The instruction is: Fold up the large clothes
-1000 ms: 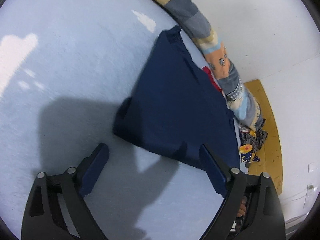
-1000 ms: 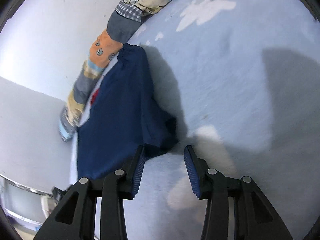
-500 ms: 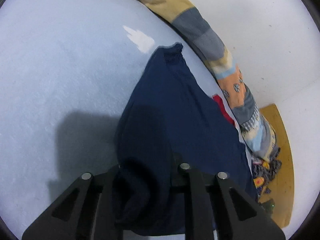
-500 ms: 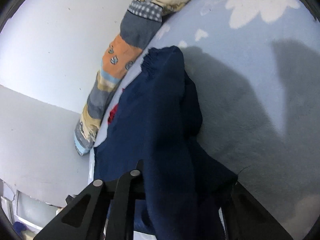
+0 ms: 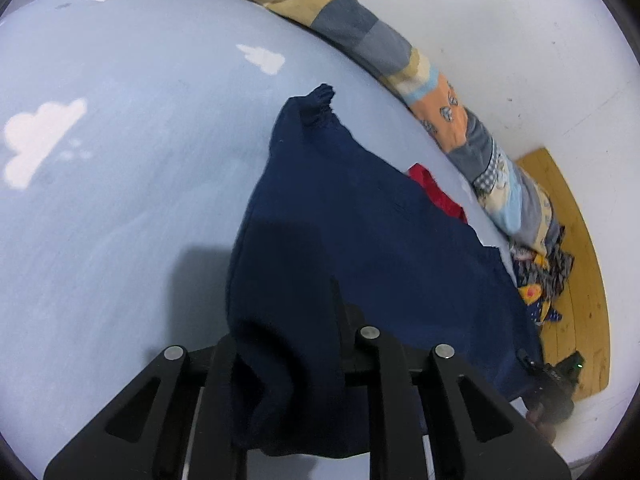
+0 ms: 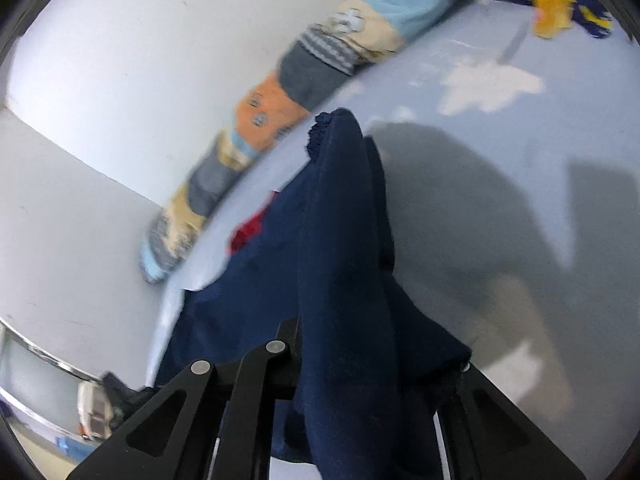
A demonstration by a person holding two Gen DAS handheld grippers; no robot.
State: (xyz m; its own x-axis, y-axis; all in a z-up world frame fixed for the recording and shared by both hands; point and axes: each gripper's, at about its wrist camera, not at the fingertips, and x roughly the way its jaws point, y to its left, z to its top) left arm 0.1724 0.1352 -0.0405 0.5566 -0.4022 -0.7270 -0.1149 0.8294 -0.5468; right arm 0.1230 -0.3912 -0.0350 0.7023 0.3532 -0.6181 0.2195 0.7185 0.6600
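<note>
On the pale blue cloud-print sheet (image 5: pixel 120 184) I see the navy garment (image 5: pixel 360 216) spread out, and I've got a bunch of it at each end. My left gripper (image 5: pixel 296 364) is clamped on a thick fold of the navy cloth, which spills over the black frame and hides the fingertips. My right gripper (image 6: pixel 356 364) is closed on the same garment (image 6: pixel 340 260), the cloth draped over it and hanging down in front of the lens. From the right wrist view the fabric rises as a ridge from the tongs toward its gathered, ribbed end (image 6: pixel 320 132), which lies near the patchwork bolster (image 6: pixel 264 116). In the left wrist view that ribbed end (image 5: pixel 318 102) rests on the sheet, apart from the bolster (image 5: pixel 448 108), which runs along the white wall (image 5: pixel 520 40). Something red (image 5: pixel 436 192) peeks out from under the navy cloth's far edge, just beside the bolster. Beyond the bed's corner I can see a wooden floor (image 5: pixel 576 264) with a heap of patterned clothes (image 5: pixel 540 276).
</note>
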